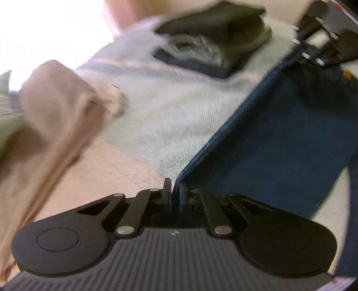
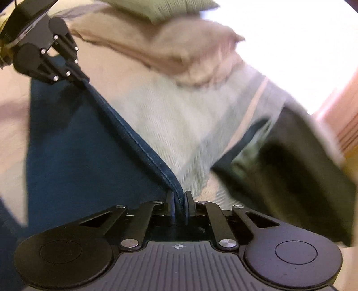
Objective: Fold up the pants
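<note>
Blue pants hem pinched taut between both hand-held grippers; pale bedspread alongside.

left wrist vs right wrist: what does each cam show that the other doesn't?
Only left wrist: the left gripper close up, jaws shut on the blue pants' edge, and a small orange patch on the pants.
Only right wrist: the right gripper close up, jaws shut on the same edge, and an orange striped surface at the far right.
Both: the pants' edge stretched between the two grippers, the pale woven cover, a beige garment, a dark folded pile, and a green fabric.
</note>
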Demonstrator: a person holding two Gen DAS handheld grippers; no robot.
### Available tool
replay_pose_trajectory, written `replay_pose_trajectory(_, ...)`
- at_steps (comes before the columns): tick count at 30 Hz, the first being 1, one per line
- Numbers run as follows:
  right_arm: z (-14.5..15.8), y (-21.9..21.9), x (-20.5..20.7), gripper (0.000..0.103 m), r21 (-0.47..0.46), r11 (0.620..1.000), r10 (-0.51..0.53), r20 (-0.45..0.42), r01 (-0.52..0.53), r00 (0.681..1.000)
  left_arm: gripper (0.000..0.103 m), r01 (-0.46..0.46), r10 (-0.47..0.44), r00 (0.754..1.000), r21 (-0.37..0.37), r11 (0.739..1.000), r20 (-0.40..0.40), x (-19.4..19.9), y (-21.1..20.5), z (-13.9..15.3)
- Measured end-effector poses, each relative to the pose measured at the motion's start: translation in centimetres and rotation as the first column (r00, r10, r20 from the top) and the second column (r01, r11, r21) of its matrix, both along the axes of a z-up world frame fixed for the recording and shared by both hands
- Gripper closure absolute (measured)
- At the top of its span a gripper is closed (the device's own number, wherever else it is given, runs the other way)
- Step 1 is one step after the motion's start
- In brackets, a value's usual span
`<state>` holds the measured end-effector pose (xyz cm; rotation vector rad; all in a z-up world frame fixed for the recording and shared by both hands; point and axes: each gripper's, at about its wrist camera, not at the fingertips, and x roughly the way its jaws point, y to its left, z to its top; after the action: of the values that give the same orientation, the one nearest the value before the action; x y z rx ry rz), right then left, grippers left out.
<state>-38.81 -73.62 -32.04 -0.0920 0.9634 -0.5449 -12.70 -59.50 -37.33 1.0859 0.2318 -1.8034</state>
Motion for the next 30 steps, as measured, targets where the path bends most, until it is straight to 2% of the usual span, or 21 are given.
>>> replay_pose_trajectory(2, 2.2, 5.1, -1.3, 0.099, -0.091, 0.995, 0.032, 0.011, -0.031, 0.999, 0.097, -0.036, 0.038, 0.999, -0.083, 0.996, 0.02, -1.3, 5.3, 2.2)
replay_pose_trajectory(4, 3.9, 10.6, -3.2, 0.1, -0.14, 0.989, 0.041, 0.019, -0.038, 0.999, 0.097, -0.104, 0.102, 0.995, -0.109, 0.989, -0.023, -2.3, 10.8, 4.1)
replay_pose_trajectory(7, 4.9, 18.0, -5.5, 0.1, -0.105, 0.993, 0.055, 0.023, -0.052, 0.998, 0.097, -0.24, 0.233, 0.966, -0.063, 0.969, -0.108, -3.0, 19.0, 5.2)
replay_pose_trajectory(10, 3.9, 24.2, -8.4, 0.1, 0.041, 0.999, 0.023, 0.016, -0.024, 1.0, 0.096, -0.361, 0.368, 0.919, 0.072, 0.93, -0.145, -4.2, 26.2, 3.7)
replay_pose_trajectory(12, 2.1, 27.0, -9.9, 0.098, 0.141, 0.99, -0.002, -0.006, 0.002, 1.0, 0.096, -0.431, 0.452, 0.885, 0.164, 0.887, -0.116, -5.1, 30.1, 1.4)
replay_pose_trajectory(13, 0.9, 27.9, -10.3, 0.098, 0.194, 0.98, -0.022, -0.054, 0.032, 0.998, 0.095, -0.472, 0.496, 0.863, 0.196, 0.859, -0.094, -5.3, 31.4, 0.2)
replay_pose_trajectory(15, -1.5, 28.8, -11.8, 0.098, 0.275, 0.953, -0.099, -0.123, 0.13, 0.987, 0.095, -0.533, 0.589, 0.8, 0.319, 0.784, -0.111, -4.7, 33.5, -1.7)
replay_pose_trajectory(16, -2.4, 28.6, -12.9, 0.098, 0.334, 0.922, -0.155, -0.143, 0.195, 0.977, 0.095, -0.564, 0.636, 0.761, 0.356, 0.745, -0.125, -4.3, 34.3, -2.1)
replay_pose_trajectory(18, -2.6, 27.6, -15.1, 0.098, 0.401, 0.86, -0.292, -0.12, 0.315, 0.949, 0.093, -0.603, 0.697, 0.694, 0.386, 0.698, -0.178, -3.4, 35.4, -1.6)
replay_pose_trajectory(19, -2.2, 26.6, -16.7, 0.096, 0.456, 0.8, -0.4, -0.078, 0.389, 0.913, 0.085, -0.627, 0.724, 0.656, 0.383, 0.679, -0.211, -2.7, 35.6, -1.0)
replay_pose_trajectory(20, -1.9, 25.7, -18.3, 0.09, 0.514, 0.735, -0.496, -0.037, 0.442, 0.868, 0.079, -0.647, 0.747, 0.619, 0.383, 0.66, -0.242, -2.0, 35.8, -0.6)
replay_pose_trajectory(21, -1.7, 25.0, -20.1, 0.074, 0.566, 0.667, -0.587, -0.003, 0.485, 0.81, 0.074, -0.673, 0.777, 0.563, 0.39, 0.629, -0.282, -1.0, 35.6, -0.2)
replay_pose_trajectory(22, -1.6, 24.0, -22.1, 0.063, 0.635, 0.566, -0.702, 0.037, 0.526, 0.711, 0.074, -0.689, 0.799, 0.515, 0.406, 0.601, -0.31, 0.0, 35.3, -0.1)
replay_pose_trajectory(23, -1.6, 23.1, -23.8, 0.046, 0.694, 0.473, -0.793, 0.068, 0.543, 0.605, 0.074, -0.7, 0.825, 0.459, 0.436, 0.565, -0.331, 1.0, 34.6, -0.3)
replay_pose_trajectory(25, -2.2, 22.6, -27.1, 0.044, 0.806, 0.311, -0.92, 0.121, 0.504, 0.374, 0.074, -0.713, 0.852, 0.38, 0.473, 0.517, -0.359, 2.4, 33.4, -0.7)
replay_pose_trajectory(26, -2.8, 22.5, -28.4, 0.044, 0.852, 0.252, -0.952, 0.134, 0.459, 0.275, 0.074, -0.716, 0.855, 0.352, 0.48, 0.508, -0.38, 3.0, 32.5, -0.8)
replay_pose_trajectory(28, -3.8, 22.4, -30.1, 0.044, 0.9, 0.169, -0.985, 0.135, 0.401, 0.112, 0.074, -0.718, 0.858, 0.325, 0.487, 0.498, -0.398, 3.4, 31.3, -1.2)
replay_pose_trajectory(30, -4.6, 22.3, -31.0, 0.044, 0.91, 0.137, -0.99, 0.143, 0.391, 0.015, 0.074, -0.709, 0.865, 0.29, 0.516, 0.482, -0.41, 4.1, 30.1, -1.8)
